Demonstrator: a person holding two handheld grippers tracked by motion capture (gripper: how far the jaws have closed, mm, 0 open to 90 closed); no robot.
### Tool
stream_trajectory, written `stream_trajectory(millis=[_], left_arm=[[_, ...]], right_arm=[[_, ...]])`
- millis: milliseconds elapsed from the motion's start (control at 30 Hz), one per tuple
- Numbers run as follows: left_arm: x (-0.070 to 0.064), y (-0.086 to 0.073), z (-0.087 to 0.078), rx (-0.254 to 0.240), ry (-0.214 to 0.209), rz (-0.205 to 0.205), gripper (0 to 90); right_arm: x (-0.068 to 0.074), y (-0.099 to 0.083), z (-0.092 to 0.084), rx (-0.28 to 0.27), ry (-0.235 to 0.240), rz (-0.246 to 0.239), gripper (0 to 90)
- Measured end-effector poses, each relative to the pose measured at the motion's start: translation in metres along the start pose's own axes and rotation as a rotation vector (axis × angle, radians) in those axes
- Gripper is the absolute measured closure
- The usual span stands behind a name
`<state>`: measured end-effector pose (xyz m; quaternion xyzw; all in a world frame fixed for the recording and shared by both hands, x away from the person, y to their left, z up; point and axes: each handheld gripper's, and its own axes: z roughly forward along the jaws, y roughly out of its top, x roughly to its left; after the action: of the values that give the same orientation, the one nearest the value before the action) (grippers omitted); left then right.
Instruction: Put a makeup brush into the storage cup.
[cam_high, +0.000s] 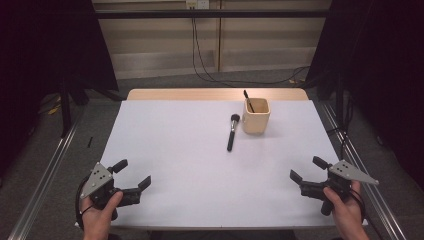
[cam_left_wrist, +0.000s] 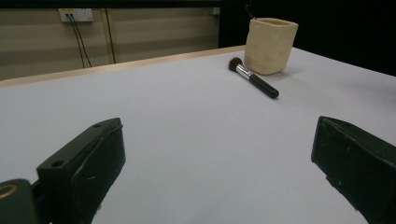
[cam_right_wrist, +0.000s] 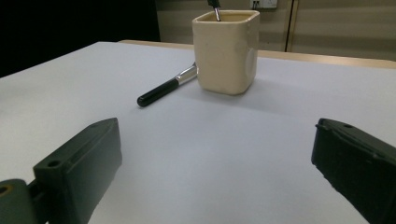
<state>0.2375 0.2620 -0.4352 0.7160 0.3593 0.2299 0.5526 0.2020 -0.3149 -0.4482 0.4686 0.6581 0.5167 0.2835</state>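
The left tool (cam_high: 134, 174) and right tool (cam_high: 306, 169) are both gaping wide, hovering at the near corners of the white counter (cam_high: 175, 145). The makeup brush (cam_high: 232, 133) is lying flat, well apart from both, just beside the cream cup (cam_high: 256, 118) that is holding another brush (cam_high: 248, 100).

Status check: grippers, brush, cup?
Left gripper and right gripper open, empty, at near table edge. Makeup brush flat on table, left of beige cup; second brush stands in cup. Path clear.

The cup (cam_right_wrist: 227, 50) hides the brush (cam_right_wrist: 167, 87) head; its inner tool (cam_right_wrist: 215, 8) is cropped.
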Motion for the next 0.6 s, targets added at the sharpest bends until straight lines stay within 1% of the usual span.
stream_trajectory(millis=[100, 167, 300, 333, 400, 433, 600], left_arm=[[0.0001, 0.0002, -0.0003, 0.000, -0.002, 0.007, 2.9], [0.0002, 0.0006, 0.0000, 0.000, 0.006, 0.012, 2.9], [0.0016, 0.0009, 0.0004, -0.005, 0.013, 0.008, 2.9], [0.0018, 0.0009, 0.0005, -0.005, 0.014, 0.006, 2.9], [0.0018, 0.0011, 0.0006, -0.004, 0.014, 0.009, 2.9], [0.0019, 0.0011, 0.0007, -0.004, 0.012, 0.009, 2.9], [0.0023, 0.0007, 0.0007, -0.002, 0.008, 0.011, 2.9]], right_arm=[[-0.0005, -0.0043, -0.0035, 0.004, -0.005, -0.006, 1.1], [0.0004, -0.0050, -0.0051, -0.002, 0.007, 0.010, 1.0], [0.0005, -0.0048, -0.0066, -0.013, 0.013, -0.002, 1.0], [0.0006, -0.0047, -0.0067, -0.018, 0.014, 0.005, 1.0], [-0.0007, -0.0049, -0.0072, -0.020, 0.013, -0.001, 1.1], [-0.0006, -0.0048, -0.0070, -0.022, 0.013, 0.009, 1.1], [-0.0023, -0.0059, -0.0047, -0.008, 0.011, 0.009, 1.2]])
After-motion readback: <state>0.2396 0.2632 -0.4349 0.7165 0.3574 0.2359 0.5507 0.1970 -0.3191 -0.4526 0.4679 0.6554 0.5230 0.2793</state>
